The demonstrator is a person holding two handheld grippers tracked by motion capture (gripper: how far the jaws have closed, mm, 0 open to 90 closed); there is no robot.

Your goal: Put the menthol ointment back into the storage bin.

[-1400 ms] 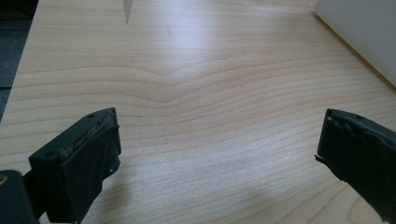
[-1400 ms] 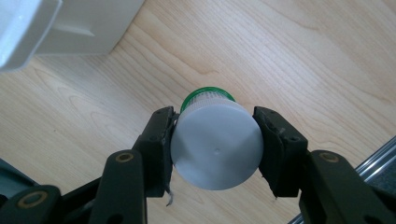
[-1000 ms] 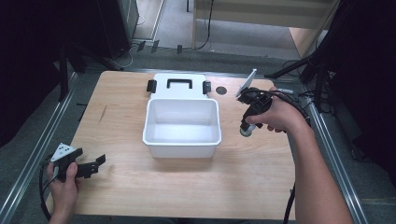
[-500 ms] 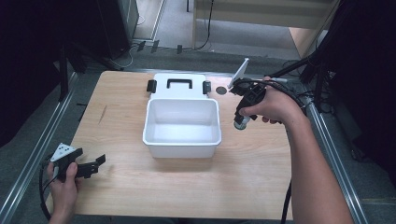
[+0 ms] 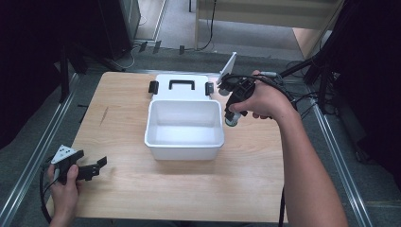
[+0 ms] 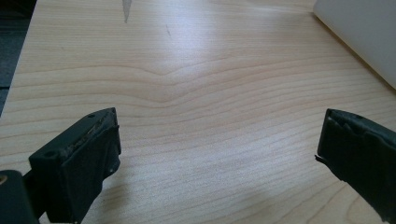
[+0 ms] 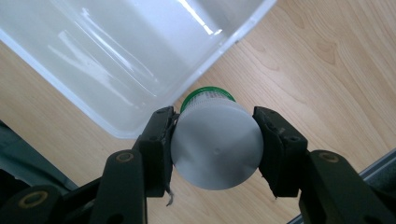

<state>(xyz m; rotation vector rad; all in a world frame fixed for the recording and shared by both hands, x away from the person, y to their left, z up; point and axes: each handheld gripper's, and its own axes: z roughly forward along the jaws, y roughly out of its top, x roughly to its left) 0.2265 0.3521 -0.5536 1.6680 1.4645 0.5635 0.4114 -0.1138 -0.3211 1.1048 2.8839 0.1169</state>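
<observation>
High view: my right gripper (image 5: pixel 230 111) is just off the right wall of the white plastic bin (image 5: pixel 184 142), pointing down, clamped on a small white bottle with a green cap (image 5: pixel 231 121), cap end down. The bottle hangs outside the bin, just right of the rim, near its far right corner. The bin's lid (image 5: pixel 179 87) with black handle and latches lies flat on the wooden table (image 5: pixel 246 189), touching the bin's far side. My left gripper (image 5: pixel 90 166) sits at the near left corner of the table, well apart from the bin, jaws pointing right.

Left gripper view: jaws spread wide, nothing between them, bare wood grain under them. Bin wall (image 6: pixel 359 32) shows at top right.

Right gripper view: both jaws pressed against the sides of the bottle (image 7: pixel 215 140), flat white base facing the camera, green cap beyond it. Bin rim (image 7: pixel 210 51) is just beside the cap, bin interior to the upper left, table (image 7: pixel 327 70) to the right.
</observation>
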